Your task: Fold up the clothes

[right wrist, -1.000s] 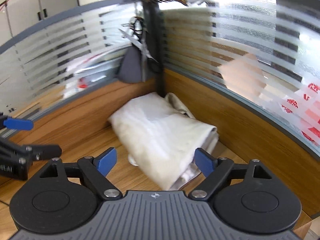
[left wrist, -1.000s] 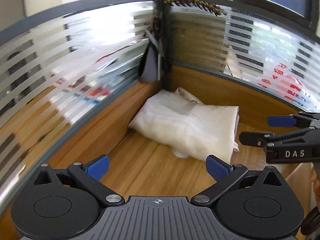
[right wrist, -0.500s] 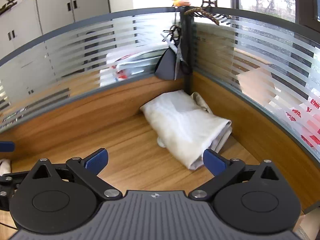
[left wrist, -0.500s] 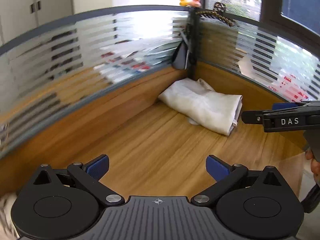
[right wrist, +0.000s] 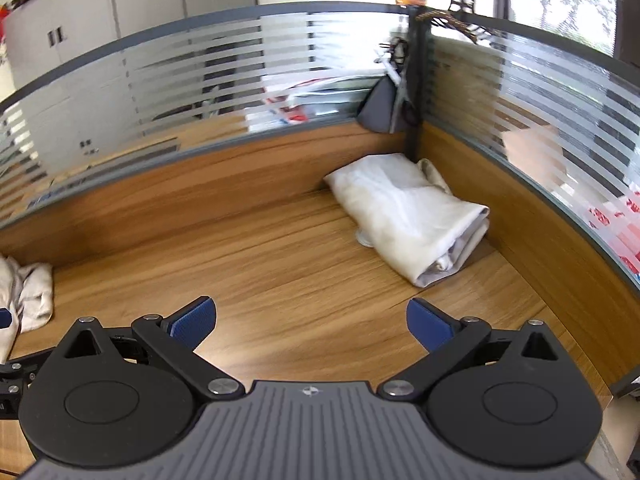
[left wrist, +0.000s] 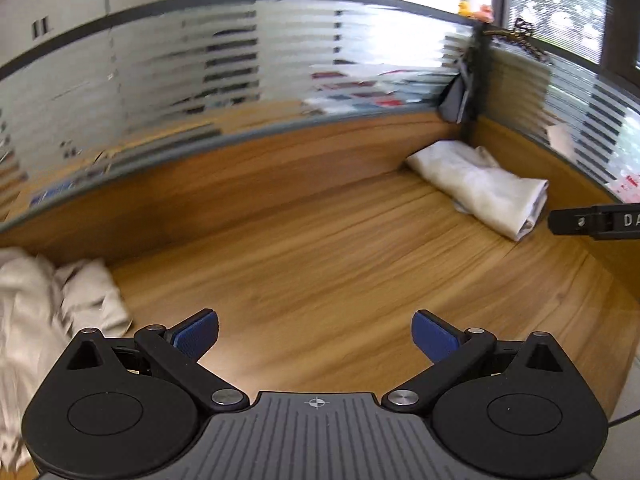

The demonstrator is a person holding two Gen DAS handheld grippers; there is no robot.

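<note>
Both claws, left claw point(left wrist: 316, 334) and right claw point(right wrist: 311, 322), are spread and empty, now drawn back from the folded garment point(right wrist: 408, 214) in the table point(right wrist: 280, 264) corner. An unfolded garment point(left wrist: 44, 312) has entered view at left; it is judged the next piece.
</note>
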